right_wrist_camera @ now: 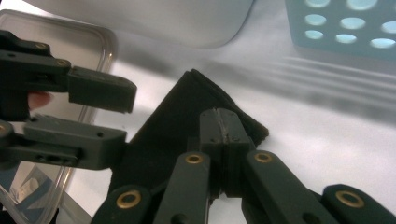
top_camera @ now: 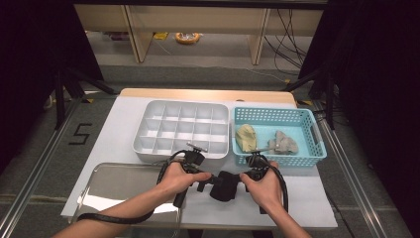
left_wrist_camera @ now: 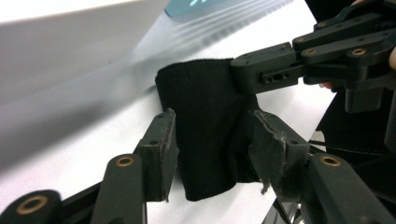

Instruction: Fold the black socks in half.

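- You are working a folded black cloth (top_camera: 223, 185) in the air just above the white table (top_camera: 297, 203), in front of the grey compartment tray (top_camera: 181, 130) and the blue basket (top_camera: 277, 134). It looks like a sock being folded, though that is a guess from its shape.
- Your right gripper (right_wrist_camera: 219, 135) has its jaws pressed together on the cloth's edge — the pads meet with the fabric pinched between them, so this side carries the piece.
- Your left gripper (left_wrist_camera: 212, 149) stands well open. The cloth hangs between its two pads, but the left pad is clear of the fabric and the right one at most brushes it, so this side has no grip.
- Done so far, as far as I can judge: the cloth is off the table, doubled over into layers, and held.
- Left to do: none of the tray's compartments holds anything yet, and two more pieces — one pale yellow (top_camera: 245, 136), one grey (top_camera: 283, 143) — lie in the basket. The clear tray (top_camera: 106, 186) by your left forearm is bare too.
- Relative to the tools: the cloth spans the gap between both grippers, its far end at the right gripper's tips, its hanging part inside the left jaws.
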`<state>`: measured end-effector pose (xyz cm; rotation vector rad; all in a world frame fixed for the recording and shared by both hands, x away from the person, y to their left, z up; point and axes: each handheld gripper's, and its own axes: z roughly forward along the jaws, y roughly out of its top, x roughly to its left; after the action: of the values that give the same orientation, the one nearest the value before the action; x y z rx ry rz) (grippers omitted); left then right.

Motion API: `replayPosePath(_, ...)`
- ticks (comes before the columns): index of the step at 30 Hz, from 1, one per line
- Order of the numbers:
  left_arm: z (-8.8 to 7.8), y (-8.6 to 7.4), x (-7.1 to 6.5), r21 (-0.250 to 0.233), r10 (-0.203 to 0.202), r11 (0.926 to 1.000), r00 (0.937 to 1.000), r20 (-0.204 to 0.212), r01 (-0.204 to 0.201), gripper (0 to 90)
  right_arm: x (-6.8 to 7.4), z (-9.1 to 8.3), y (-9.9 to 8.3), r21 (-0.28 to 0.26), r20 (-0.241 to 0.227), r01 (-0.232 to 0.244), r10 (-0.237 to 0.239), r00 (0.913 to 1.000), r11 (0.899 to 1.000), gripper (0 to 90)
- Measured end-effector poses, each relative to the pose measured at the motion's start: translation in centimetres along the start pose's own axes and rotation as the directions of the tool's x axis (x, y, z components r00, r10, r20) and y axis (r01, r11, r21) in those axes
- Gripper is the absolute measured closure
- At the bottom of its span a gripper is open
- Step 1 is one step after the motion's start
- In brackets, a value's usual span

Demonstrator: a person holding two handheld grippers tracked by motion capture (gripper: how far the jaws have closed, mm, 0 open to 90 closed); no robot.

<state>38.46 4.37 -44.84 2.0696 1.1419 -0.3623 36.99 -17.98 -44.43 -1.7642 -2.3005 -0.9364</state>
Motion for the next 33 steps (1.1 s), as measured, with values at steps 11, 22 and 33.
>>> replayPosePath(11,-0.8,0.1,-0.4,-0.049,-0.011,0.9987,0.9999,-0.012,0.011,41.4,0.0,-0.2,-0.2,0.02,0.007,-0.032,0.032,0.9995,0.999,90.0)
replayPosePath(22,2.0,-0.4,0.8,0.036,-0.057,0.9977,0.9982,-0.016,0.058,41.7,-0.4,-0.1,-0.3,-0.011,0.0,0.027,-0.027,0.9996,1.0,90.0)
replayPosePath(33,3.0,-0.6,0.6,0.092,-0.051,0.9945,0.9987,0.005,0.051,45.0,-0.2,0.0,-0.5,-0.002,-0.007,0.002,-0.002,1.0,1.0,90.0)
